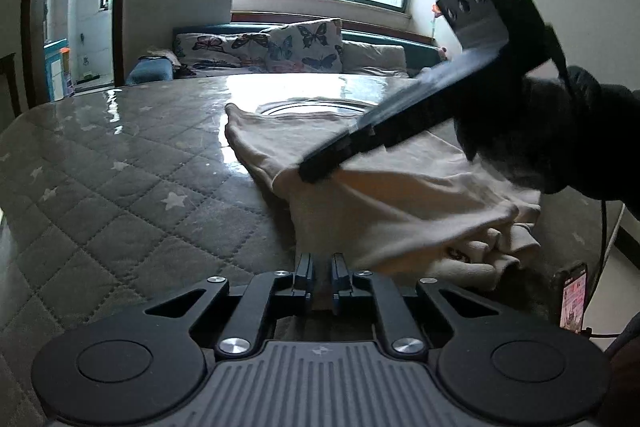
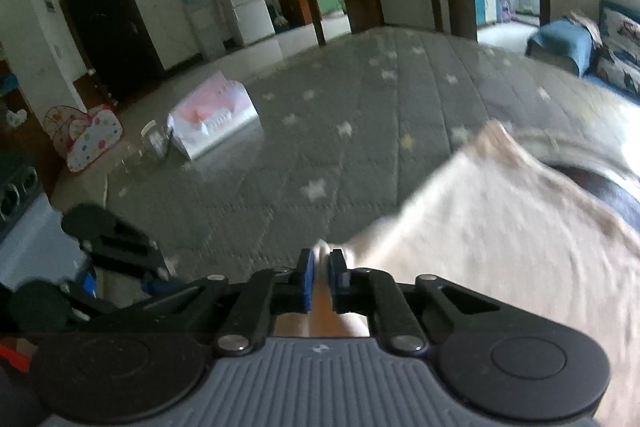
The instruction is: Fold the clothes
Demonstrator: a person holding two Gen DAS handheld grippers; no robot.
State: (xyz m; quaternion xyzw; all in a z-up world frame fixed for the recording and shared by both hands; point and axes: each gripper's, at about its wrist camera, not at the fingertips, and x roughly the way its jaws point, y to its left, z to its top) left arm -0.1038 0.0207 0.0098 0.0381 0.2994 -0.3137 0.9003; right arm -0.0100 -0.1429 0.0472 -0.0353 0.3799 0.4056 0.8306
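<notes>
A cream garment lies on a table covered with a grey quilted cloth printed with white stars under a glossy clear sheet. The garment sits toward the near right part of the table, its far end stretching up toward the middle, where it lies beside a round ring under the sheet.

The left gripper has its jaws pressed together on the near edge of the garment, with cloth caught between the pads. The right gripper reaches in from the right, held by a hand in a dark glove, and its tip pinches a raised fold of the same garment, lifting it off the table so the cloth hangs in a slack sheet between the two grippers.

In the right wrist view, cream cloth runs between the narrow gap of the right gripper's jaws. A phone stands at the table's near right edge.
</notes>
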